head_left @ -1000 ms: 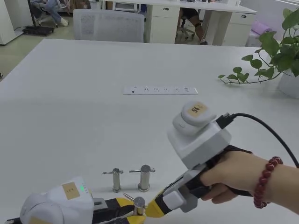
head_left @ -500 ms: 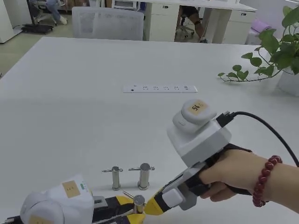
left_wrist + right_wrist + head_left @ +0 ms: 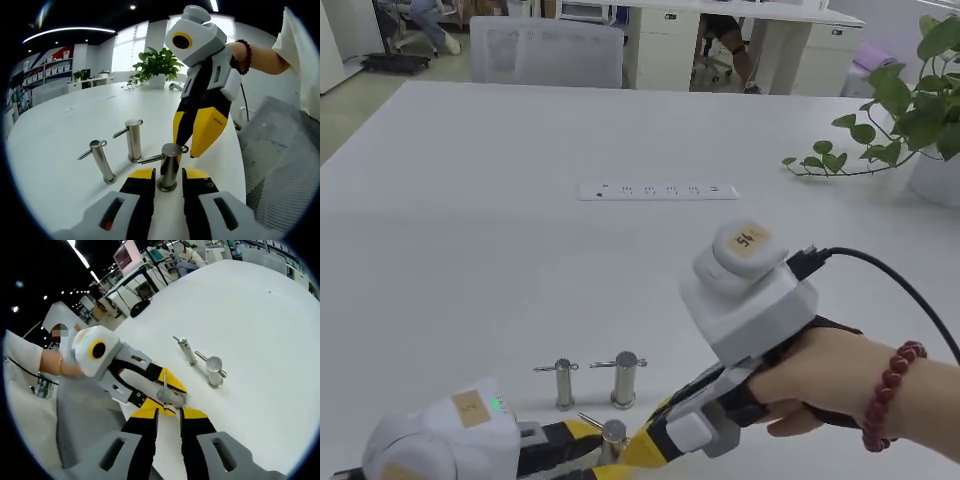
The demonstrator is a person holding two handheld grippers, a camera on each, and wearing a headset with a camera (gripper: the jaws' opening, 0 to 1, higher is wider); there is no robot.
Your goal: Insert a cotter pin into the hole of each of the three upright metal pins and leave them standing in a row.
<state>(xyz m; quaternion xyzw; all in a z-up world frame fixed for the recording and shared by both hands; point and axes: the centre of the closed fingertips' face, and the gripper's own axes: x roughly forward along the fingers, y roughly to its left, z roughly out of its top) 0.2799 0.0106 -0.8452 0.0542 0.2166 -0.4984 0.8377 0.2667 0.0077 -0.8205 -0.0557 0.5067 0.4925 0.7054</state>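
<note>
Our left tongs clamp the nearest metal pin upright. From four o'clock our right hand slants the right tongs down, pinching the cotter pin through it.

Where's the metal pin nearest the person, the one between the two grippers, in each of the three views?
Head view: the front pin stands at the bottom edge, a little left of centre.
Left gripper view: it is low in the centre.
Right gripper view: it sits just below centre.
Shared landmark: the thicker neighbouring pin, with a cotter pin through it.
</note>
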